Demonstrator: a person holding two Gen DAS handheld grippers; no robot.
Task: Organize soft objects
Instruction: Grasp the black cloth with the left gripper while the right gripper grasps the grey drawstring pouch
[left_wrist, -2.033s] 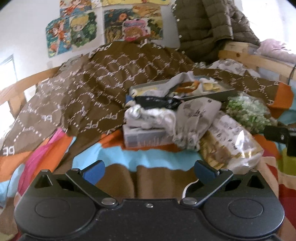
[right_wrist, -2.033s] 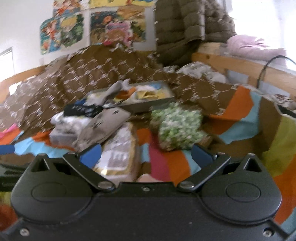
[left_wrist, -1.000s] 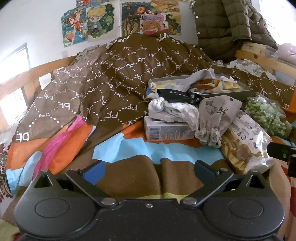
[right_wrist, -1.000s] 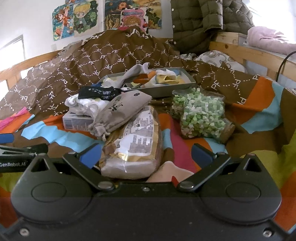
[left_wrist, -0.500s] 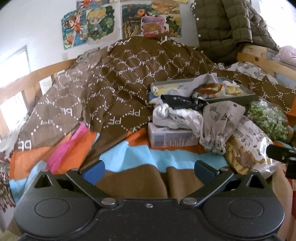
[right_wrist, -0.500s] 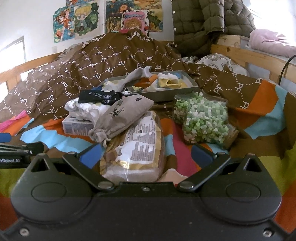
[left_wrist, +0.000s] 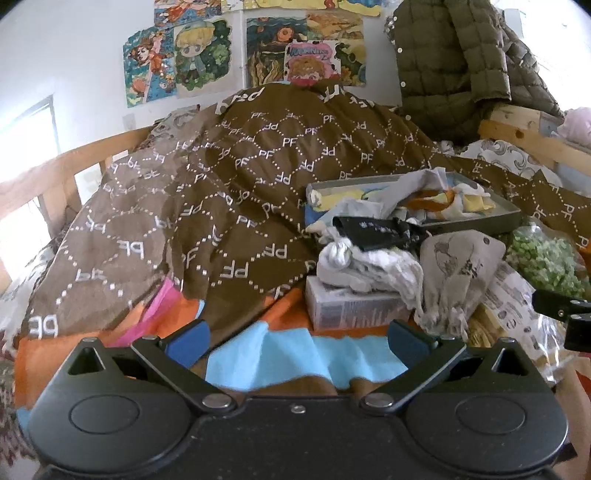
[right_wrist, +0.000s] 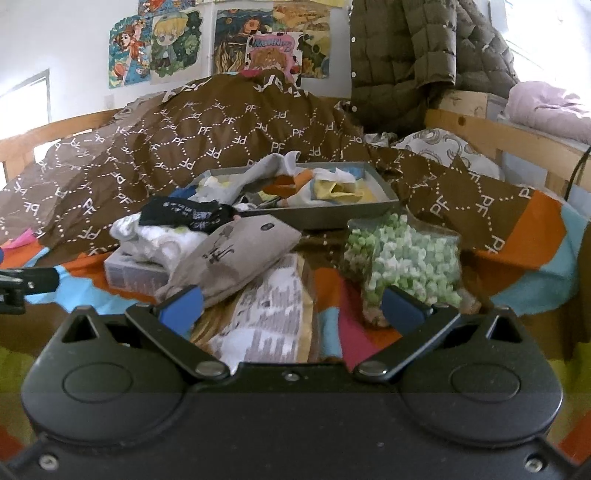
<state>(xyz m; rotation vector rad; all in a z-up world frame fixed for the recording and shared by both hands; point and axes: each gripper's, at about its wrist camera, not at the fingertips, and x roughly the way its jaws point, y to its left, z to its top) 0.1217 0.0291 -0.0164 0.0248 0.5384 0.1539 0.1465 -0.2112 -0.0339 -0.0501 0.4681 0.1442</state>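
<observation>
A pile of soft things lies on the bed. A grey tray holds crumpled socks and cloths. In front of it lie a black sock, white socks on a small box, a beige drawstring pouch, a printed plastic packet and a bag of green and white foam bits. My left gripper is open, short of the box. My right gripper is open, above the printed packet.
A brown patterned quilt is heaped behind the pile, over a striped bedspread. Wooden bed rails run along the right and back. A quilted olive jacket hangs at the back right, posters on the wall.
Both grippers have shifted slightly nearer the pile, the left one now closer to the box; both stay open and nothing in the pile has moved.
</observation>
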